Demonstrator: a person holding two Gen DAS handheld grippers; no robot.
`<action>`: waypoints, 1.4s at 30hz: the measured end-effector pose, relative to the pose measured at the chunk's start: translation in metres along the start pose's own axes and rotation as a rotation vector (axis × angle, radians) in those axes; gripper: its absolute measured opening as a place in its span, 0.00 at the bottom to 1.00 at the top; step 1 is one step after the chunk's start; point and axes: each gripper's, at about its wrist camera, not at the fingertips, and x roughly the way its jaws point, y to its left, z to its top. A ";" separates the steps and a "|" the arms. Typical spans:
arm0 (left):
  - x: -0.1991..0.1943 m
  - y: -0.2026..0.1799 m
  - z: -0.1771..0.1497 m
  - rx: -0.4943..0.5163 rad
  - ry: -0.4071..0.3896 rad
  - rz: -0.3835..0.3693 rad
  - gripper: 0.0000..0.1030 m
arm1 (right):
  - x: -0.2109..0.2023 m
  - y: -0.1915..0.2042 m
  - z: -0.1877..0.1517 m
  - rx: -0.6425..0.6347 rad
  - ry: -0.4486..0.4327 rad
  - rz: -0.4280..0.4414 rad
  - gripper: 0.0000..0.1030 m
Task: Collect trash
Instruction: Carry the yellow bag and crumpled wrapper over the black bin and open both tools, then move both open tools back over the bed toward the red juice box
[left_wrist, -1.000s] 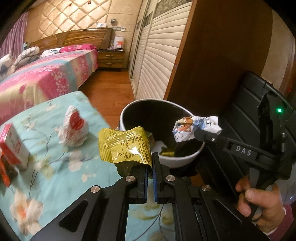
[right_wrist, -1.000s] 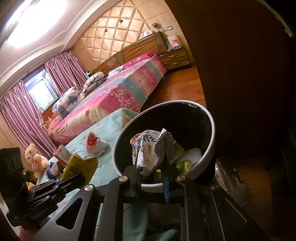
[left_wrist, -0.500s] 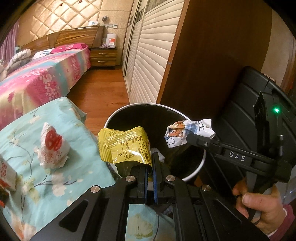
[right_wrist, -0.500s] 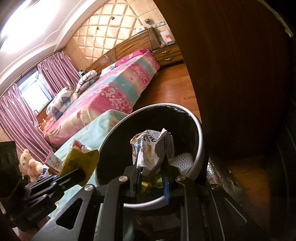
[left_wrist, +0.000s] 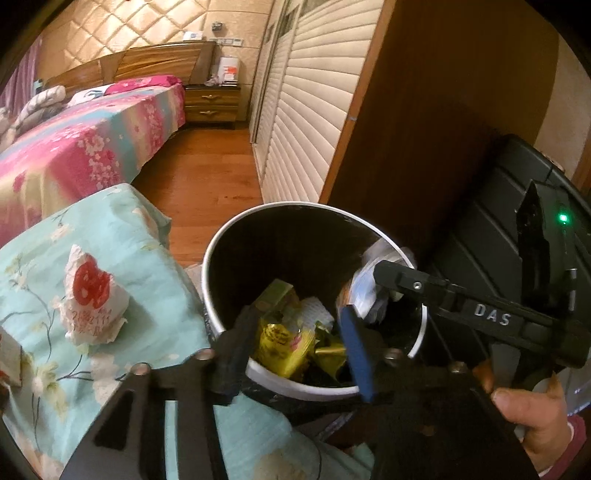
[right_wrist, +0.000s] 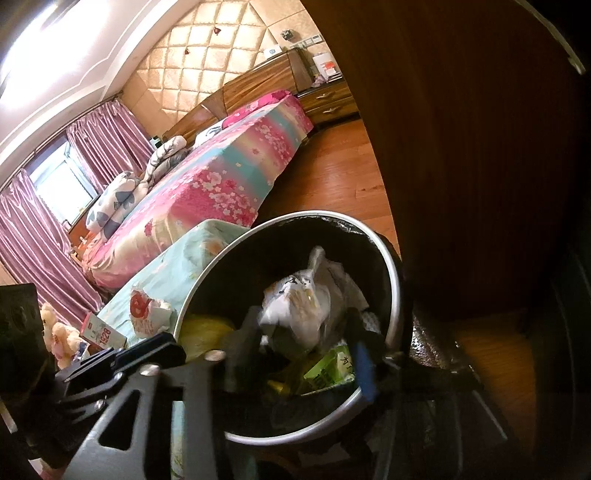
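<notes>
A white-rimmed black trash bin (left_wrist: 280, 206) stands beside the table. My left gripper (left_wrist: 295, 332) is open over the bin; the yellow snack packet (left_wrist: 284, 343) lies inside among other trash. My right gripper (right_wrist: 299, 339) is open over the bin too, and the crumpled white printed wrapper (right_wrist: 303, 306) is between its spread fingers, blurred as it drops. The right gripper also shows in the left wrist view (left_wrist: 373, 284). A crumpled white wrapper with a red logo (left_wrist: 92, 295) lies on the table; it also shows in the right wrist view (right_wrist: 147, 310).
The table has a teal floral cloth (left_wrist: 122, 229). A red and white carton (right_wrist: 101, 334) sits at its left. A dark wooden wardrobe (left_wrist: 436, 129) and a black case (left_wrist: 498, 229) stand close behind the bin. A pink floral bed (left_wrist: 85, 147) is beyond.
Both grippers have opened over the bin. The yellow packet has fallen into the bin, and the printed wrapper has left the right gripper's grip.
</notes>
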 end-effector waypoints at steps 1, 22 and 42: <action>-0.002 0.000 -0.002 -0.002 -0.002 0.005 0.46 | -0.001 0.000 -0.001 0.003 -0.003 -0.002 0.57; -0.091 0.065 -0.072 -0.205 -0.067 0.152 0.58 | -0.010 0.073 -0.034 -0.109 -0.026 0.058 0.86; -0.152 0.129 -0.107 -0.321 -0.120 0.312 0.64 | 0.025 0.159 -0.076 -0.215 0.064 0.153 0.88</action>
